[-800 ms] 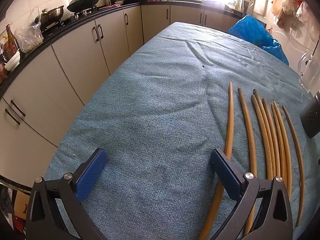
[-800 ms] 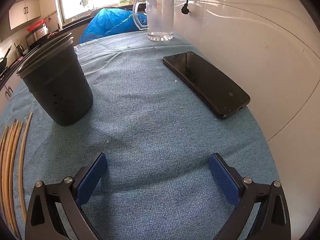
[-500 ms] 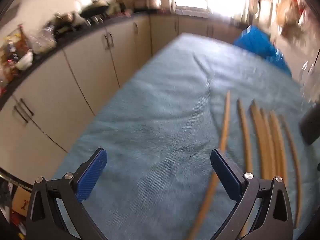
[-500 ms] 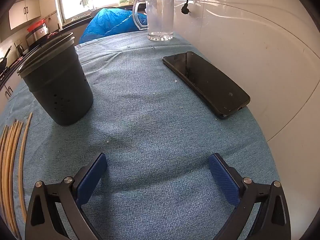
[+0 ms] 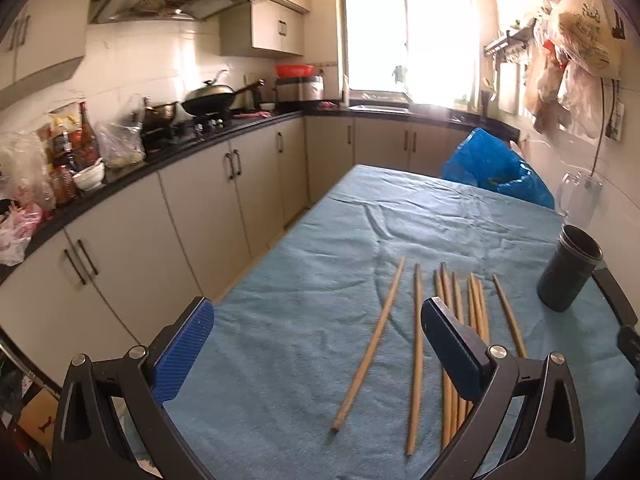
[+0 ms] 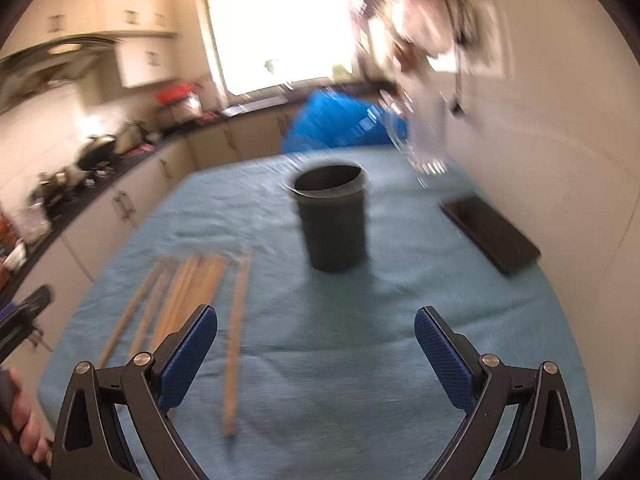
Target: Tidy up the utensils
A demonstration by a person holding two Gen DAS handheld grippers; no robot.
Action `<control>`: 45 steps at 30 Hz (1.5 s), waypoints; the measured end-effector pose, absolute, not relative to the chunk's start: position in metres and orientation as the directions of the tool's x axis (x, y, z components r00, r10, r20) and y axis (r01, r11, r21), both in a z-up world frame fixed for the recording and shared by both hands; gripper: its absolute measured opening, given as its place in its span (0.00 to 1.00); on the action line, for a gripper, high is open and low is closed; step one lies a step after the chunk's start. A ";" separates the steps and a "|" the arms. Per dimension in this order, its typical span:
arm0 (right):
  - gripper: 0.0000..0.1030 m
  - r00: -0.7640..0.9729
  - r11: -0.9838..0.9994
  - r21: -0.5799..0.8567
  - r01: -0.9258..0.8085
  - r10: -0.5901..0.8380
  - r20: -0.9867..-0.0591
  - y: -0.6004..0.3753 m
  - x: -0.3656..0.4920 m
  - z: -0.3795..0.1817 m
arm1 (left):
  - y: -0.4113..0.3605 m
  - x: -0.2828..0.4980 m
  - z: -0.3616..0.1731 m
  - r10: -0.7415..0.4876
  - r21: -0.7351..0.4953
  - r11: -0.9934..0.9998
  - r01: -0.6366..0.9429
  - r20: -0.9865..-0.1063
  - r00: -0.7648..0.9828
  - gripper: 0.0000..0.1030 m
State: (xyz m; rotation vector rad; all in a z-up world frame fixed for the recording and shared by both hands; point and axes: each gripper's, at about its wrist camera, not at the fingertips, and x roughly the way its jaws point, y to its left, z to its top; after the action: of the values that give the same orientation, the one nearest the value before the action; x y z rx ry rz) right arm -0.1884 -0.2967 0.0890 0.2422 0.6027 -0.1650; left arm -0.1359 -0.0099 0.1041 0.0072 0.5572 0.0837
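Several wooden chopsticks (image 5: 416,344) lie side by side on the blue cloth of the table (image 5: 296,344); they also show, blurred, in the right wrist view (image 6: 188,292). A dark round utensil holder (image 5: 568,272) stands upright to their right, and shows in the right wrist view (image 6: 332,216). My left gripper (image 5: 316,344) is open and empty, raised above the near ends of the chopsticks. My right gripper (image 6: 316,352) is open and empty, raised above the cloth between the chopsticks and the holder.
A black phone (image 6: 492,232) lies by the right wall. A glass mug (image 5: 576,196) and a blue plastic bag (image 5: 492,168) stand at the table's far end. Kitchen cabinets and a cluttered counter (image 5: 168,148) run along the left.
Both grippers have lifted and tilted up from close to the cloth, so the room now shows. The right view is blurred by motion. Chopsticks and holder have not moved.
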 end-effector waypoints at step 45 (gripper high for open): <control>0.85 0.817 0.991 0.112 0.071 0.006 -0.577 -0.241 -0.205 0.085 | -0.017 -0.136 0.075 0.125 0.109 0.991 -0.074 -0.596 0.793 1.00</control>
State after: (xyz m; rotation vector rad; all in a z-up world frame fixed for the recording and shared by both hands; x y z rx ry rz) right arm -0.2051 -0.2408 0.0849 0.1310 0.6144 -0.0347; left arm -0.1358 -0.0166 0.0753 0.0818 0.6462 0.1073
